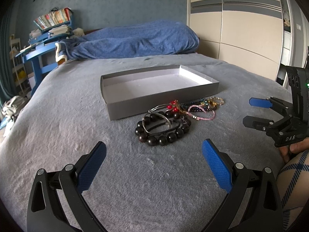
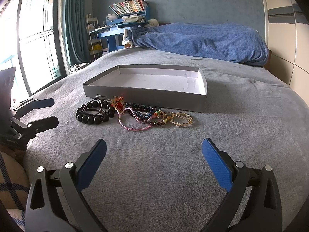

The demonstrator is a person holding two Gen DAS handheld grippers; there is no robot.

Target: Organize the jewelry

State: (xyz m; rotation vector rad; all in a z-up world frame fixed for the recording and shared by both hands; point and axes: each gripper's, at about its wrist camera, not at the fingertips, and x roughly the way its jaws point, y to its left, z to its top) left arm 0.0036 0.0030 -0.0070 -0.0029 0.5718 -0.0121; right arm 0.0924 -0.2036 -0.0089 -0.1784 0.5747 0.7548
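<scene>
Both grippers, left [image 1: 154,150] and right [image 2: 154,149], gape wide, holding nothing. Ahead, tangled bracelets [image 2: 133,112] lie beside an unfilled box [image 2: 146,94]; sorting not begun.

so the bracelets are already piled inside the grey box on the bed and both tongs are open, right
Not quite. The bracelets lie on the grey blanket just in front of the grey box, not inside it; the right wrist view shows its white interior bare. The rest holds: the left tongs and right tongs are both open, holding nothing.
</scene>
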